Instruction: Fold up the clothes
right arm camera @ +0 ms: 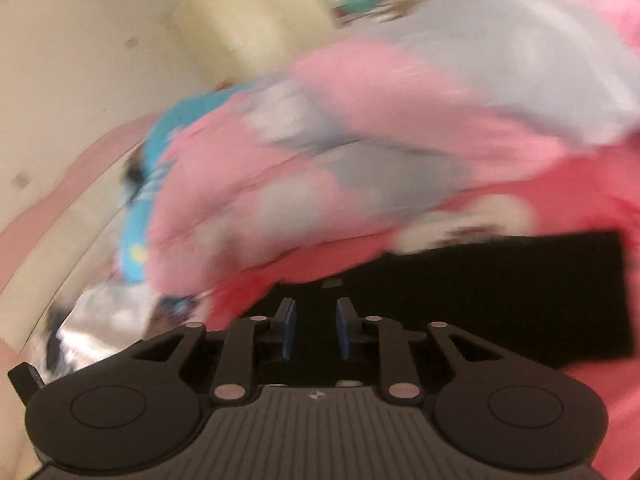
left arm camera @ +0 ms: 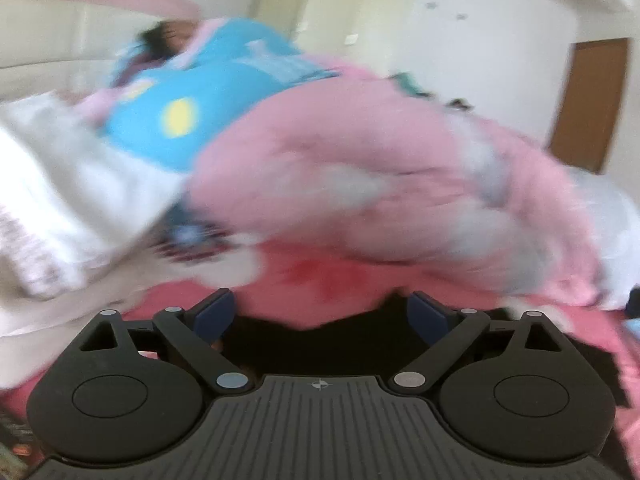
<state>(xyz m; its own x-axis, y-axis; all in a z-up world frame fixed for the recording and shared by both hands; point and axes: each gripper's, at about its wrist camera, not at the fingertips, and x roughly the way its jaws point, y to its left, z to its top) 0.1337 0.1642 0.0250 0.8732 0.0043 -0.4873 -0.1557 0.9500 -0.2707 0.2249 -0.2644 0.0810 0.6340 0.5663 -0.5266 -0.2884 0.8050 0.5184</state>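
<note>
A blurred heap of clothes lies ahead on a pink-red sheet (left arm camera: 312,276). On top is a pink garment (left arm camera: 360,184) with grey-white patches, seen also in the right wrist view as the pink garment (right arm camera: 304,168). Behind it is a bright blue shirt (left arm camera: 192,112) with a yellow spot, and the blue shirt (right arm camera: 140,216) shows at the left of the right view. A black garment (right arm camera: 480,300) lies flat below the heap, and the black garment (left arm camera: 312,344) reaches under the left jaws. My left gripper (left arm camera: 320,316) stands wide open, with nothing pinched. The pads of my right gripper (right arm camera: 316,328) are a narrow gap apart, and nothing shows between them.
White cloth (left arm camera: 72,200) lies at the left of the heap. A pale grey-blue fabric (right arm camera: 500,52) lies at the upper right. A cream wall (left arm camera: 480,20) and a brown door (left arm camera: 592,100) stand behind. Everything beyond the grippers is smeared by motion blur.
</note>
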